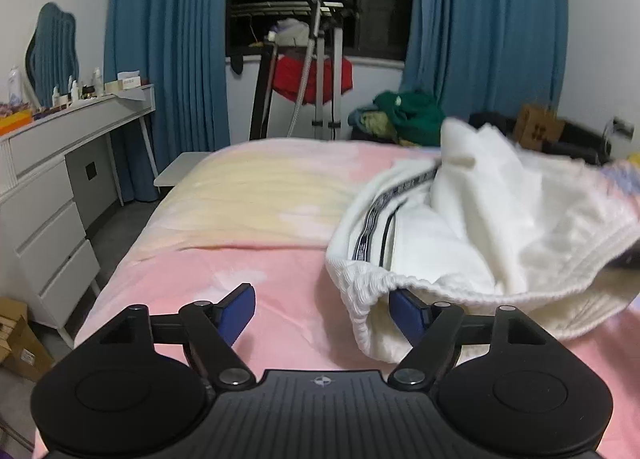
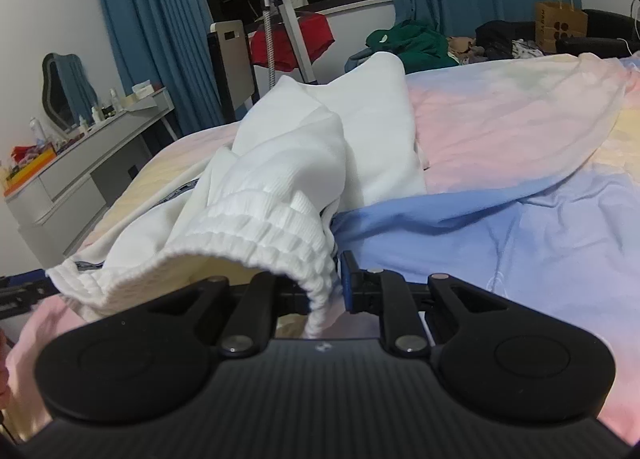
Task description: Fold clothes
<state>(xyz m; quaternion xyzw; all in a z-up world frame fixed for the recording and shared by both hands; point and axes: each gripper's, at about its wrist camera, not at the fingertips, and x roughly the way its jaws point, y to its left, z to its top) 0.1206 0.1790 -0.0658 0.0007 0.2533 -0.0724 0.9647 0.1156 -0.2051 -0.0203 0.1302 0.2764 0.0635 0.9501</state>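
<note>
White trousers [image 1: 480, 219] with a black patterned side stripe [image 1: 374, 219] and a ribbed elastic waistband [image 1: 360, 287] lie bunched on the bed. My left gripper [image 1: 324, 311] is open wide; the waistband edge drapes over its right fingertip [image 1: 404, 309], and its left fingertip [image 1: 240, 309] is bare over the blanket. In the right wrist view the same trousers [image 2: 320, 139] rise up in front. My right gripper [image 2: 328, 287] is shut on the waistband [image 2: 260, 231], whose cloth hides its left finger.
The bed has a pink, yellow and blue blanket [image 1: 240, 199] [image 2: 520, 147]. A white dresser [image 1: 52, 187] stands along the left side. A garment stand with red cloth [image 1: 320, 75] and a clothes pile [image 1: 408, 111] sit beyond the bed. Cardboard boxes [image 1: 18, 335] lie on the floor.
</note>
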